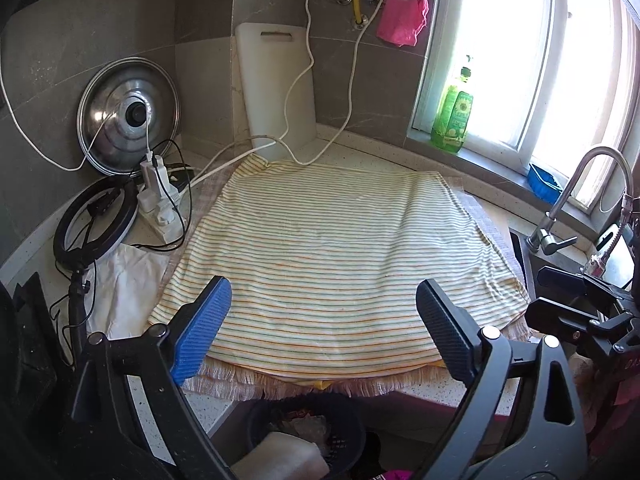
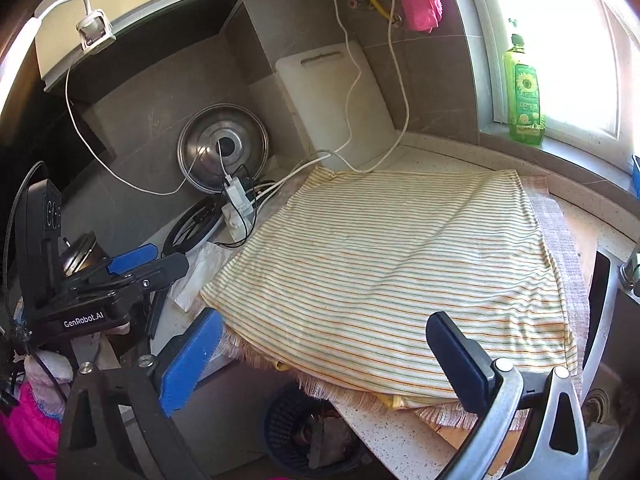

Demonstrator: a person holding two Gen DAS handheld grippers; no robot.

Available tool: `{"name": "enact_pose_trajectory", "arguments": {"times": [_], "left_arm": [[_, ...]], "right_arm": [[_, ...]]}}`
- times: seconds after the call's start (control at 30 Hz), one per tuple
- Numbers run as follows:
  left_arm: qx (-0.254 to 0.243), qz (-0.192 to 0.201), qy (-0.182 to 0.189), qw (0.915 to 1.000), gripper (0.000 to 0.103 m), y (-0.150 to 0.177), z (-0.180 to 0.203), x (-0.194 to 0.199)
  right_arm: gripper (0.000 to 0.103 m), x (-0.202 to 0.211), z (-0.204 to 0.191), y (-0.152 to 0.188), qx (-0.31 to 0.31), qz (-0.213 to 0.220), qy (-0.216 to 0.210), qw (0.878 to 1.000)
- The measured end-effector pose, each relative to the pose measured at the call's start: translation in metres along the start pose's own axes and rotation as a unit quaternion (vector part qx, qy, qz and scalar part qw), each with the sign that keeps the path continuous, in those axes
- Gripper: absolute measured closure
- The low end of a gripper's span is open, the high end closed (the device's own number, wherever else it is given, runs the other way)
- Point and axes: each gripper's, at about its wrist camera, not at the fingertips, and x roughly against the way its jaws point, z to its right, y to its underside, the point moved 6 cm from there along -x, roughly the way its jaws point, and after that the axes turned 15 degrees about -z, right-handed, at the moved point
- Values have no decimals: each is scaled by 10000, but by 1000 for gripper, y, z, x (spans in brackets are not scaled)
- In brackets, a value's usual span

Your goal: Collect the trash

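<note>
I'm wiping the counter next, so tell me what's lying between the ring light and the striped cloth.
In the left wrist view, a crumpled white paper lies on the counter between the ring light and the striped cloth.

Both wrist views look steeply down from the counter's front edge, sharing the striped cloth (image 1: pixel 332 256) (image 2: pixel 400 264).

A striped cloth (image 1: pixel 332 256) lies spread over the table (image 2: pixel 384 436), on top of a fringed mat (image 1: pixel 240 380). Behind it a white cutting board (image 1: pixel 276 88) leans against the tiled wall, with a steel pot lid (image 1: pixel 128 116) propped to its left. A green bottle (image 1: pixel 452 112), probably dish soap, stands on the window sill, beside a pink rag (image 1: pixel 402 20) hanging higher up.
</note>
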Motion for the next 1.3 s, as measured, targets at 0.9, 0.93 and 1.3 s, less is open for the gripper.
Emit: {"name": "enact_pose_trajectory", "arguments": {"times": [0.9, 0.93, 1.3], "left_arm": [[-59, -25, 6, 10000, 2, 0, 5, 0], [-60, -26, 10, 10000, 2, -1, 4, 0], [-70, -57, 14, 10000, 2, -1, 5, -1]], "right_arm": [[0, -4, -2, -3, -39, 24, -42, 10000], [0, -4, -2, -3, -46, 25, -47, 10000], [0, -4, 2, 1, -141, 6, -69, 9999]]}}
